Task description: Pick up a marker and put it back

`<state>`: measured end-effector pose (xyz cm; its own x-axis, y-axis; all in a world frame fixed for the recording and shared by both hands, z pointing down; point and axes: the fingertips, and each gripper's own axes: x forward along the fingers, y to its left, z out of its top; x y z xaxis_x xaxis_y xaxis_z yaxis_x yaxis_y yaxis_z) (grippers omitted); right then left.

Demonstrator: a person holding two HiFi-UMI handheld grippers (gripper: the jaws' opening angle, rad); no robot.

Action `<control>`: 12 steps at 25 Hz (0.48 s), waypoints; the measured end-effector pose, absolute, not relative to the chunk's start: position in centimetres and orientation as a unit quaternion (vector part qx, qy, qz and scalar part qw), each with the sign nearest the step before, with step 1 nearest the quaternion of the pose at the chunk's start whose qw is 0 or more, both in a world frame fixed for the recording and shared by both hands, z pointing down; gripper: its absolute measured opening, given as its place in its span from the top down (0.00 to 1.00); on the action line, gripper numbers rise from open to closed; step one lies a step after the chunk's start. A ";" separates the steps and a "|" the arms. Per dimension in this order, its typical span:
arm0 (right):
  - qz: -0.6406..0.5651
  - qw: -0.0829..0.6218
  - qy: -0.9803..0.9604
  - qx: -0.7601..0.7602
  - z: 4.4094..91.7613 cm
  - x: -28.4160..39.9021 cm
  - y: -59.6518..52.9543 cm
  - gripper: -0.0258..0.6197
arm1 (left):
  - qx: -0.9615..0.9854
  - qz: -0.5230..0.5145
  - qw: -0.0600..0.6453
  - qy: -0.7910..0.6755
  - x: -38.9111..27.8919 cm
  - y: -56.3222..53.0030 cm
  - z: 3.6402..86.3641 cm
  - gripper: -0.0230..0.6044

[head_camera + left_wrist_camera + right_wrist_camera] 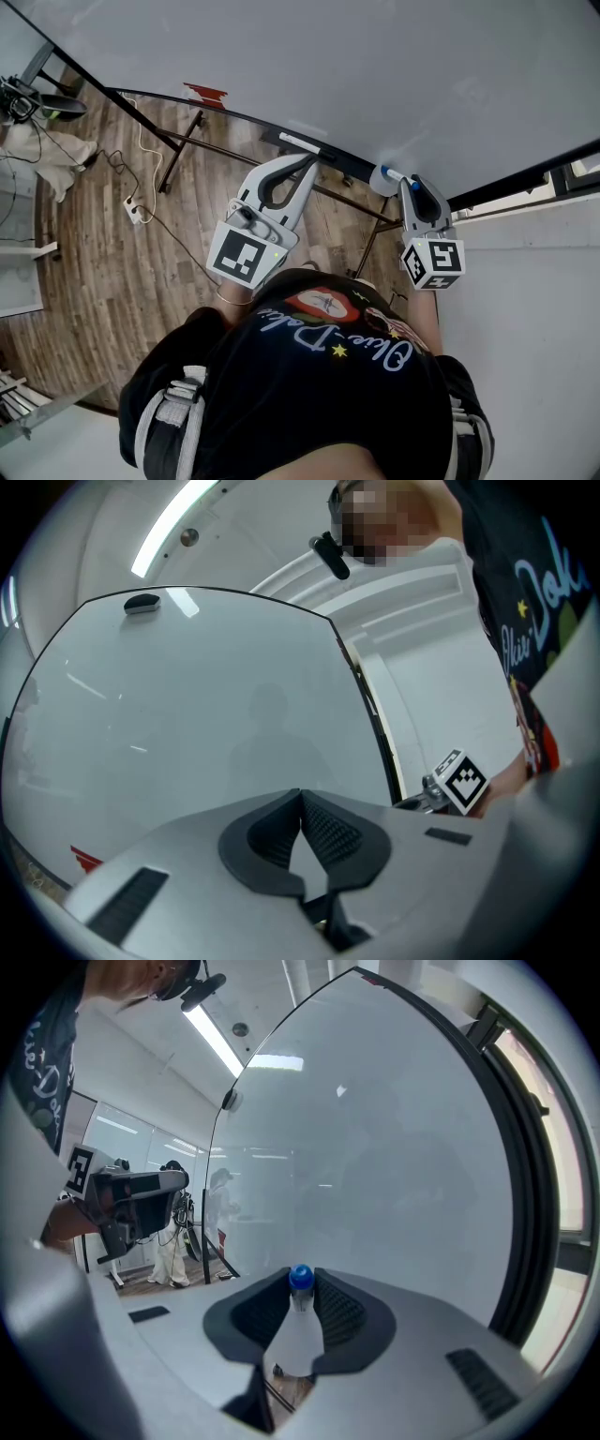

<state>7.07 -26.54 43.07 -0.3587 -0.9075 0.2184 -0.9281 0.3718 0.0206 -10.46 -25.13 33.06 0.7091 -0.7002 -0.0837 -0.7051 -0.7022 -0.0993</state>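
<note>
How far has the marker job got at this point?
Pickup looks done: the right tongs grip the white blue-capped marker in front of the glossy whiteboard. The left tongs are shut and empty. Putting the marker back is left.

black t-shirt [309, 412], seemingly cursive pale lettering [330, 343]

A large whiteboard [375, 66] on a black metal stand [178, 155] was seen above a wood-plank floor [103, 281], where a white power strip [137, 214] and cable [142, 150] were laid. A white wall [525, 319] and dark-framed window [561, 1222] were shown at the right; the ceiling [253, 527] was lit by a strip light [173, 522].
</note>
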 end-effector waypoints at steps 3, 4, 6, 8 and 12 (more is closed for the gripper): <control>0.052 0.100 -0.823 0.557 43.2 7.1 -26.5 0.84 | -0.922 0.019 0.062 0.381 -10.3 -25.1 33.2 0.96; 0.052 0.101 -0.823 0.557 43.3 7.1 -26.5 0.84 | -0.923 0.019 0.062 0.380 -10.3 -25.1 33.2 0.96; 0.053 0.104 -0.822 0.557 43.3 7.1 -26.5 0.84 | -0.923 0.019 0.063 0.380 -10.3 -25.1 33.1 0.96; 0.054 0.108 -0.822 0.556 43.4 7.0 -26.4 0.84 | -0.923 0.019 0.064 0.380 -10.3 -25.0 33.1 0.96; 0.057 0.112 -0.822 0.555 43.7 7.0 -26.4 0.84 | -0.922 0.020 0.064 0.380 -10.4 -25.0 33.1 0.96</control>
<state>6.98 -26.39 43.74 -0.3580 -0.9006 0.2467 -0.9260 0.3764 0.0305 -10.36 -24.98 33.09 0.7098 -0.6993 -0.0849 -0.7043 -0.7024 -0.1028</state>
